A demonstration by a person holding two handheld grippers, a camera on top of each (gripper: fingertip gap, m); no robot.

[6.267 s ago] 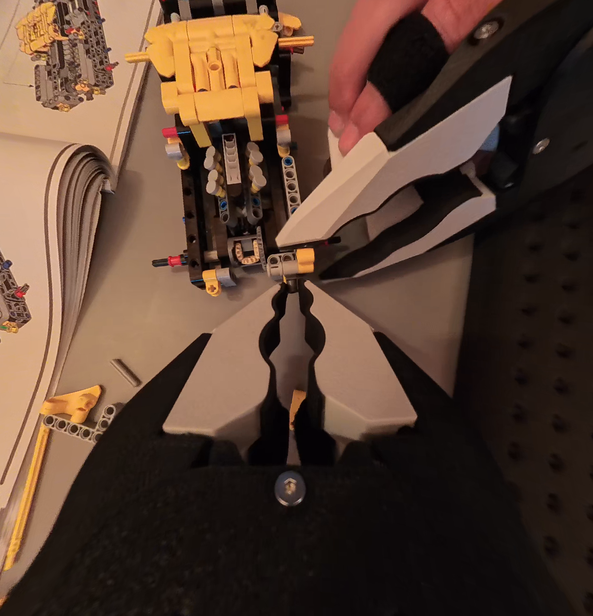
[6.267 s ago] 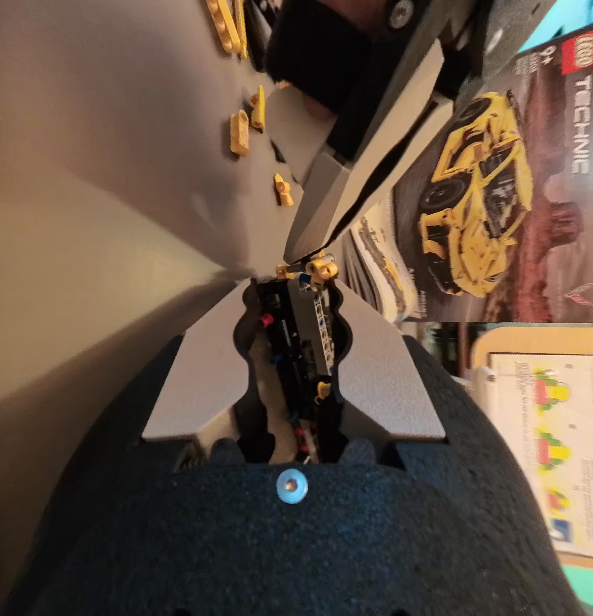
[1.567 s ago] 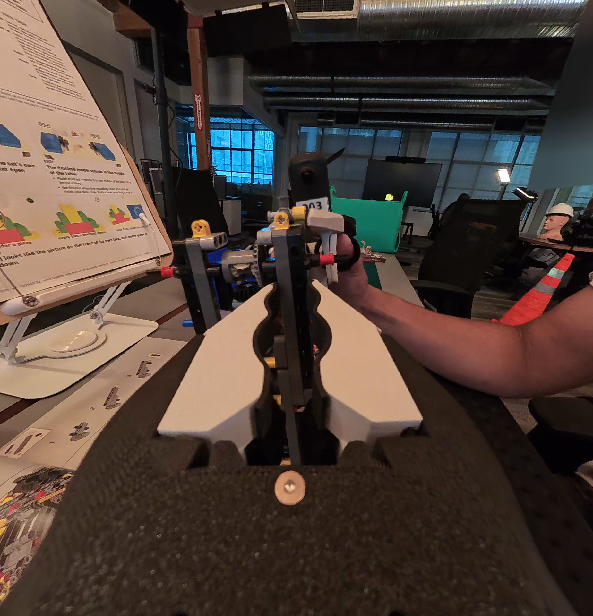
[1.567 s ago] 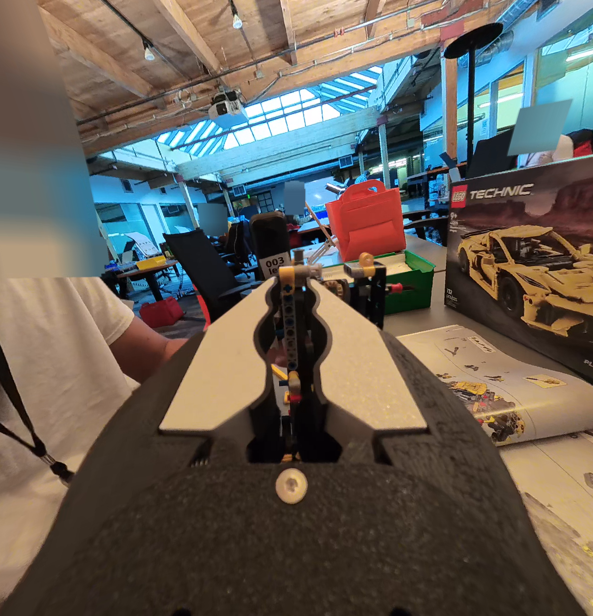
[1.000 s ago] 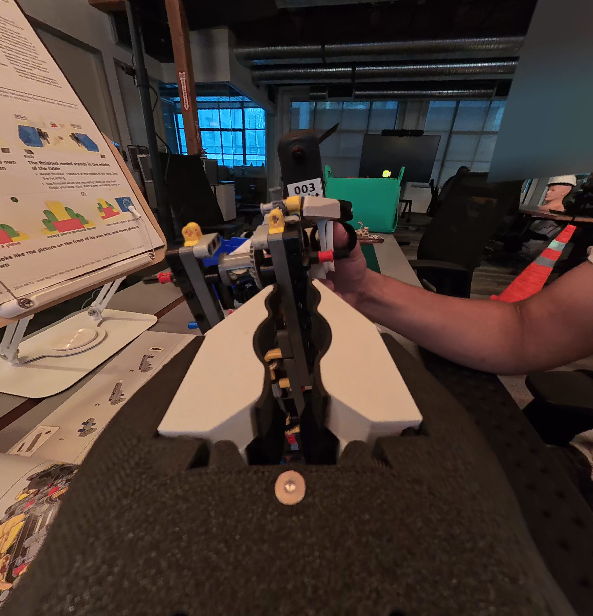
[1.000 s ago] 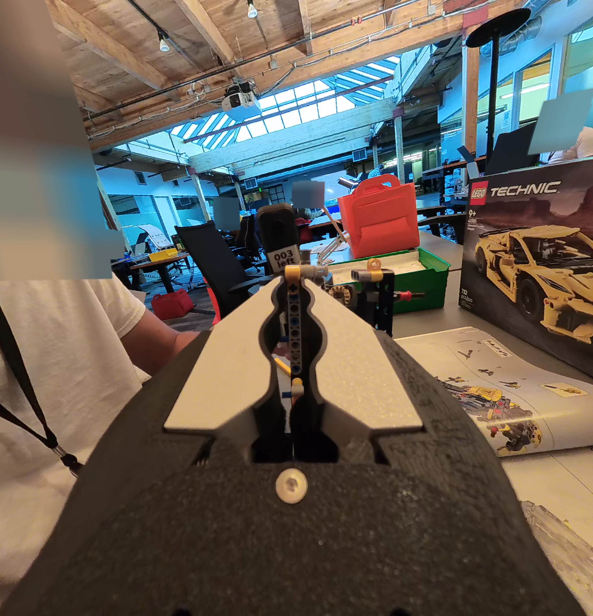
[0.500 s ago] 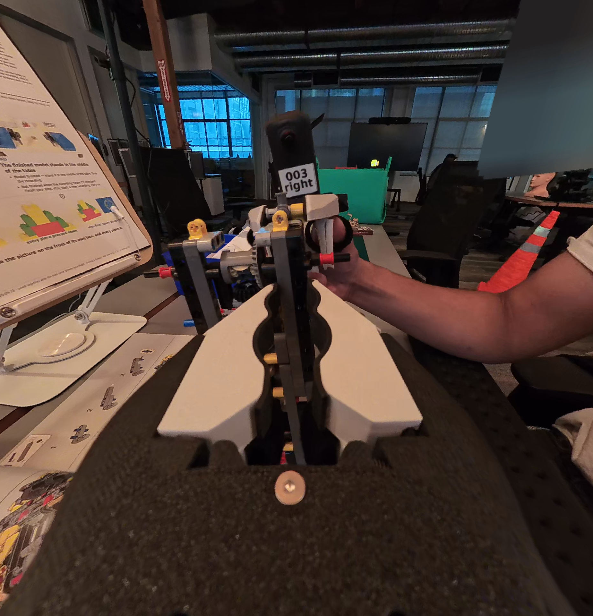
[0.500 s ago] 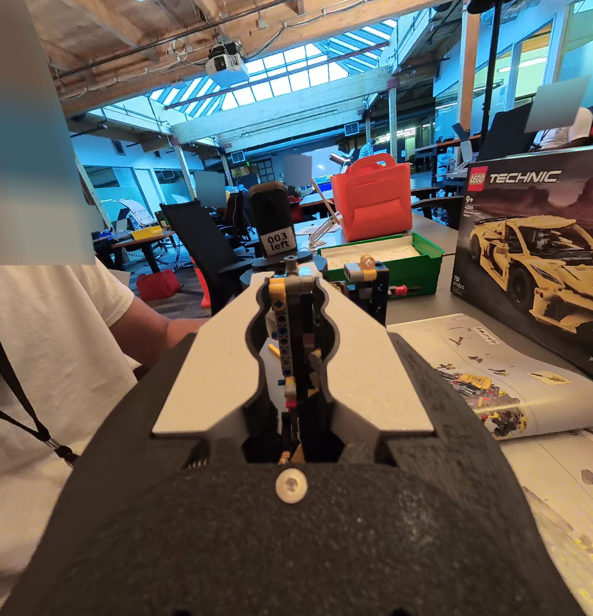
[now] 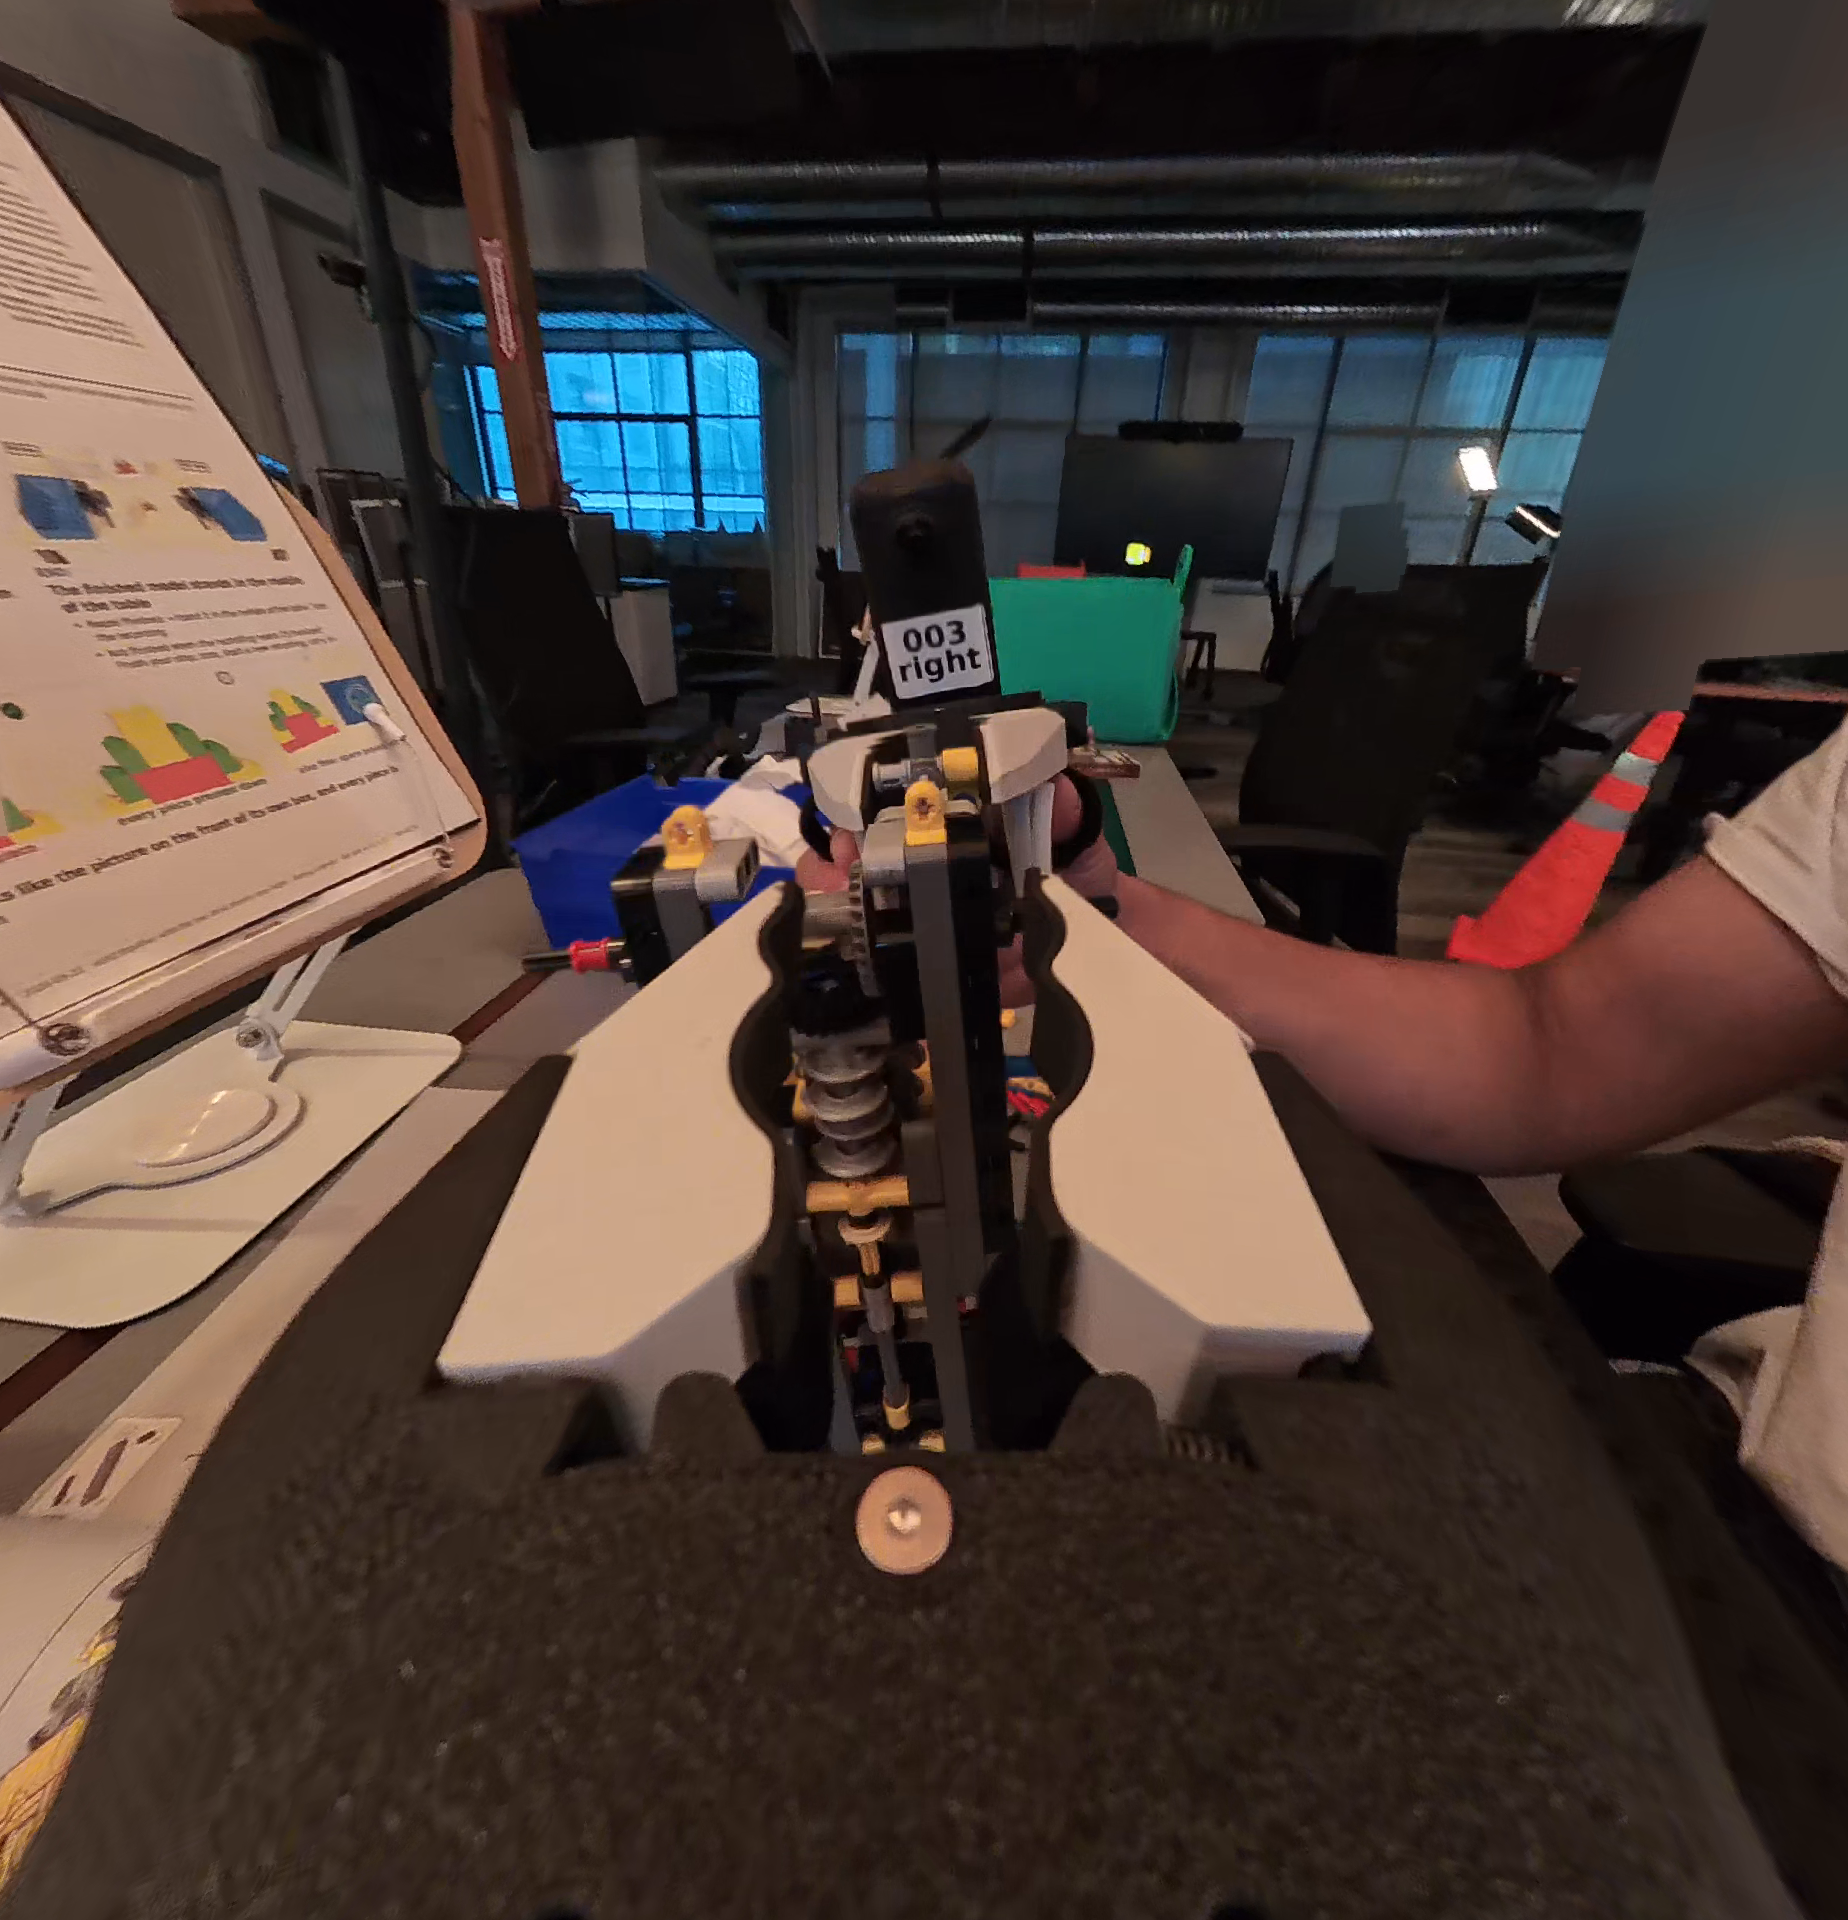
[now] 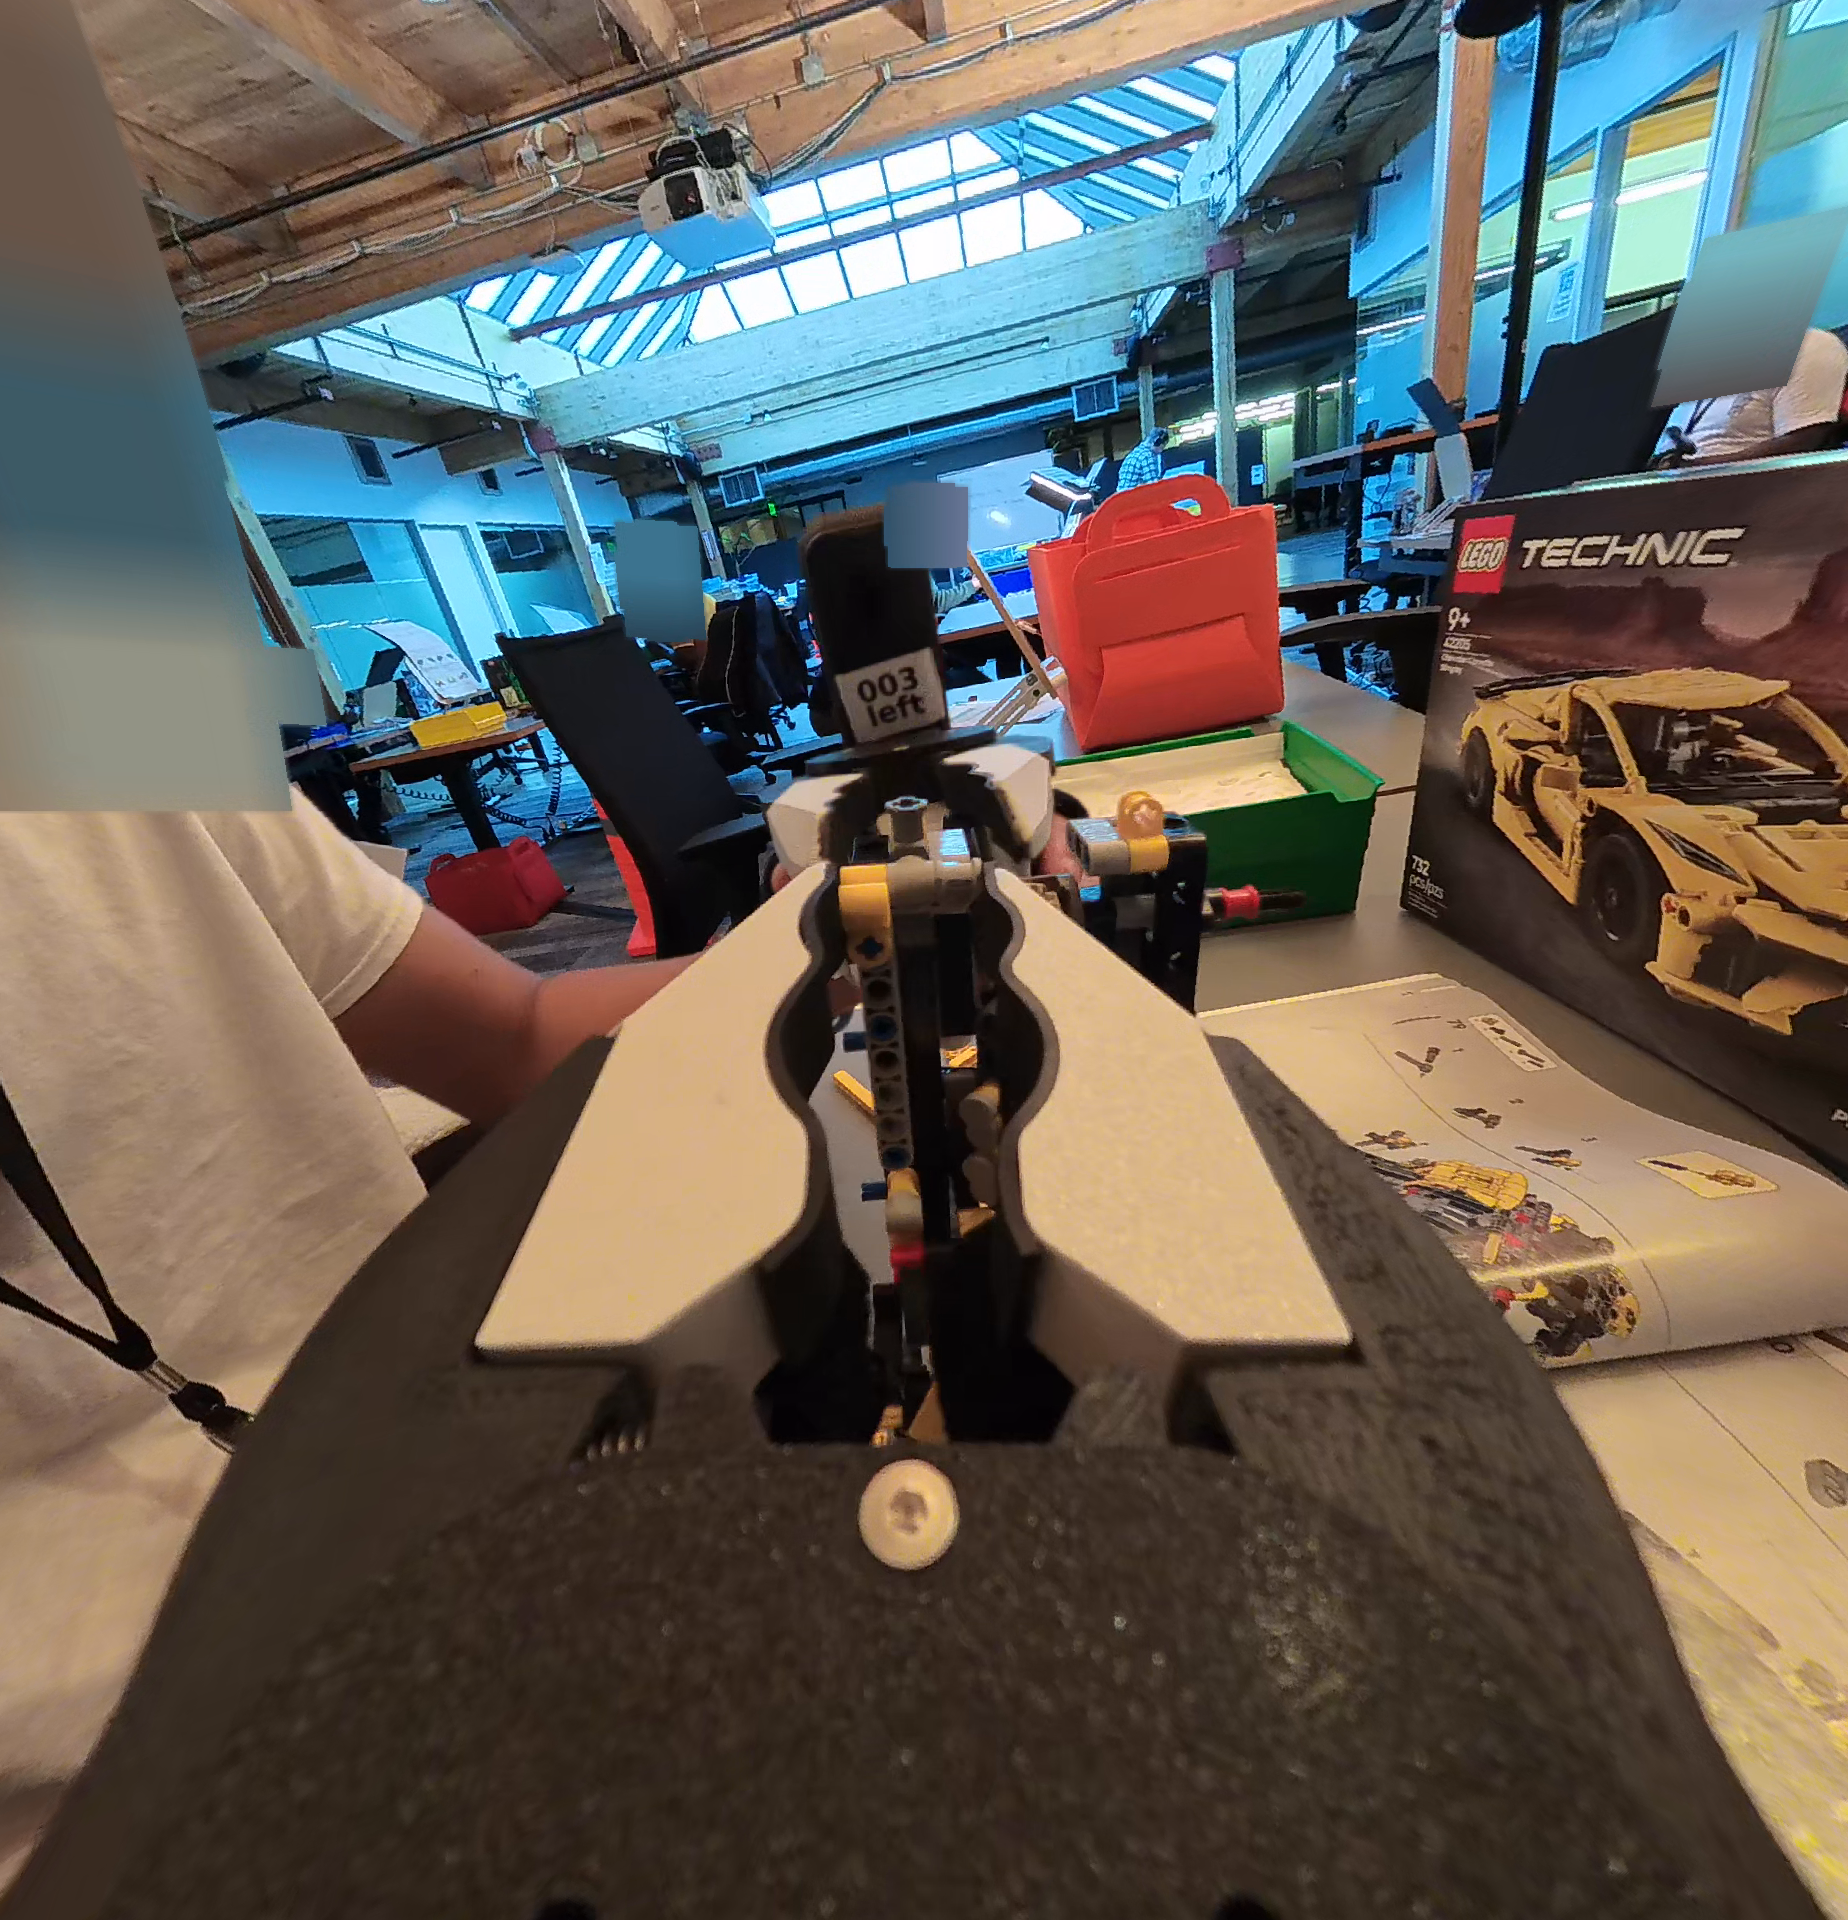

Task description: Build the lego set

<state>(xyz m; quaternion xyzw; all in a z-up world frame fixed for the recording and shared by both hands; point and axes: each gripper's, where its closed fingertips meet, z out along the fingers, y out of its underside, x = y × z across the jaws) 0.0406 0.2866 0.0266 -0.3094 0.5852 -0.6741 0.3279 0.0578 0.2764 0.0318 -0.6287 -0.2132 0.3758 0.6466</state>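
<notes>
Facing each other above the table, the left gripper (image 9: 904, 894) and right gripper (image 10: 904, 894) both pinch the upright car chassis (image 9: 935, 1049) (yellow-tipped).

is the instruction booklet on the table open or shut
Open: in the right wrist view the instruction booklet lies spread beside the set's box, its printed build-step pages facing up and curving over.

Open-plan office workshop, desks (image 10: 452, 753), office chairs (image 10: 629, 748), exposed timber beams (image 10: 858, 364)

left wrist: level, close | right wrist: opposite, facing | shared: lego chassis (image 9: 930, 997)
</notes>
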